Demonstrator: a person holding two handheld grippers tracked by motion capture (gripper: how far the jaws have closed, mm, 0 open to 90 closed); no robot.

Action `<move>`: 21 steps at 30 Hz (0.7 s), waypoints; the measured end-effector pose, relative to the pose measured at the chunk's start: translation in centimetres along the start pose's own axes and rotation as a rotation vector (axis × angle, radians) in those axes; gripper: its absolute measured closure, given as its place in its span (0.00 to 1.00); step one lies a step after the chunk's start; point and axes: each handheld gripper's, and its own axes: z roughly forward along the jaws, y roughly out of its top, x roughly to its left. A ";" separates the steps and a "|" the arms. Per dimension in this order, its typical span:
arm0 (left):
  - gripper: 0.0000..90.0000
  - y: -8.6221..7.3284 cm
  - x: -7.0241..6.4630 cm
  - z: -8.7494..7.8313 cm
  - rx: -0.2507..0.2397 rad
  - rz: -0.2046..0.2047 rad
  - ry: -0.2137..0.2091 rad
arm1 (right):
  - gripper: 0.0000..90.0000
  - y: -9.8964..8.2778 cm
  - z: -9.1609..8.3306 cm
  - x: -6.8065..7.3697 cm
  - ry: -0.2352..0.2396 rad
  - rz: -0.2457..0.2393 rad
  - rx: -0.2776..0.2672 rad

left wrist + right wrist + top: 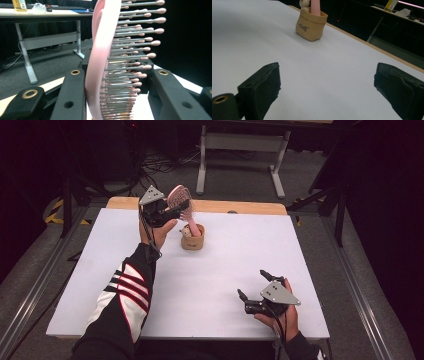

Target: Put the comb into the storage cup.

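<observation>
A pink hairbrush (180,197) stands tilted, its handle down inside a small tan pouch (192,240) at the back middle of the white table (225,270). My left gripper (180,209) is shut on the brush's head. In the left gripper view the two black jaws press on either side of the hairbrush (100,50), its bristles pointing right. My right gripper (253,284) rests near the front right of the table, open, with nothing between its fingers. In the right gripper view the tan pouch (310,26) stands far ahead of the right gripper (327,87).
A small bear figure (186,231) sits at the pouch's rim beside the handle. A wooden strip (240,207) runs along the table's far edge. Beyond it stands a grey desk frame (240,142) on dark carpet.
</observation>
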 end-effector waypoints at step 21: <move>0.70 -2.2 0.6 1.3 0.019 -0.063 -0.004 | 0.08 0.0 0.1 0.1 0.007 -0.002 0.004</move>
